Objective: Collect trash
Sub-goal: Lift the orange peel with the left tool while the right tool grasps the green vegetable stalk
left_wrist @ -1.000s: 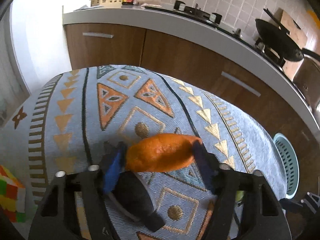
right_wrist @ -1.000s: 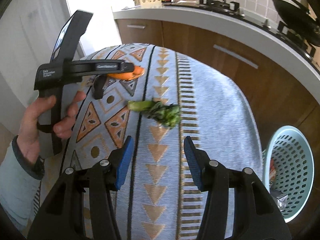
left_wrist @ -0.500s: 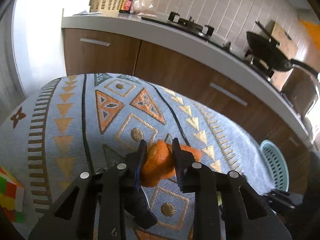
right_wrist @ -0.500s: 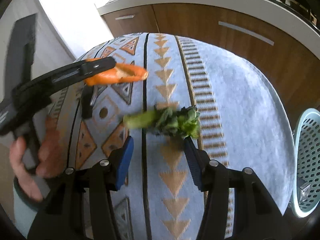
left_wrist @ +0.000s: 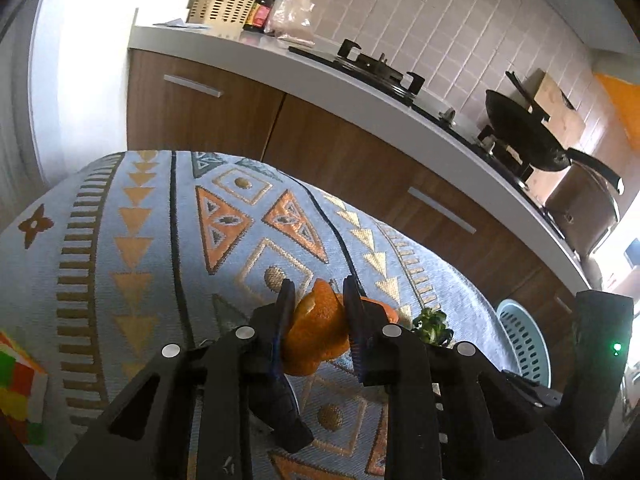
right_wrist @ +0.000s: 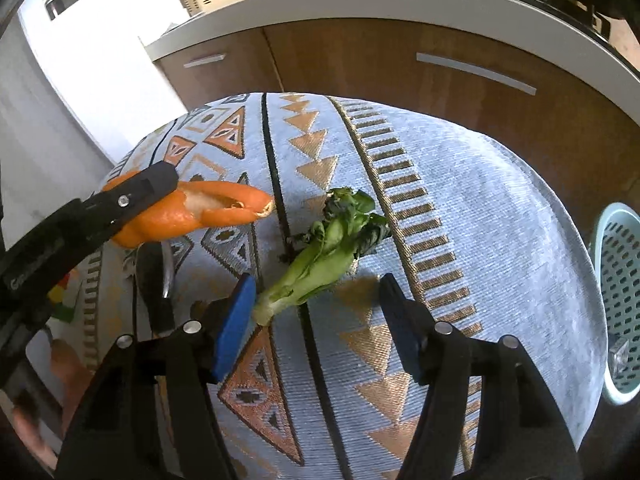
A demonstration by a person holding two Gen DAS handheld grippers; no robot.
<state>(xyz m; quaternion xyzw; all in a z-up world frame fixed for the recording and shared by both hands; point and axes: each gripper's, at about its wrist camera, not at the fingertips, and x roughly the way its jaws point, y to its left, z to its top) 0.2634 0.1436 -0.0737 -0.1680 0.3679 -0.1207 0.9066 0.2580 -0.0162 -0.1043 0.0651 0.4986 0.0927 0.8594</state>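
My left gripper [left_wrist: 318, 300] is shut on an orange peel [left_wrist: 316, 336] and holds it above the patterned tablecloth [left_wrist: 140, 240]; the peel also shows in the right wrist view [right_wrist: 200, 216], lifted off the cloth. My right gripper [right_wrist: 316, 304] is open, its jaws on either side of a wilted green vegetable [right_wrist: 332, 240] that lies on the cloth; the stem end is close to the left finger. The vegetable also shows in the left wrist view [left_wrist: 432, 322]. A pale blue perforated basket [right_wrist: 616, 300] stands beside the table on the right.
A black-handled tool [right_wrist: 154, 284] lies on the cloth under the peel. A coloured puzzle cube [left_wrist: 20, 392] sits at the left table edge. Behind the table runs a wooden kitchen counter [left_wrist: 360, 80] with a hob and a black pan [left_wrist: 520, 136].
My left gripper closed on the orange peel and lifted it off the cloth. My right gripper moved forward and down, so the green vegetable now lies between its open jaws.
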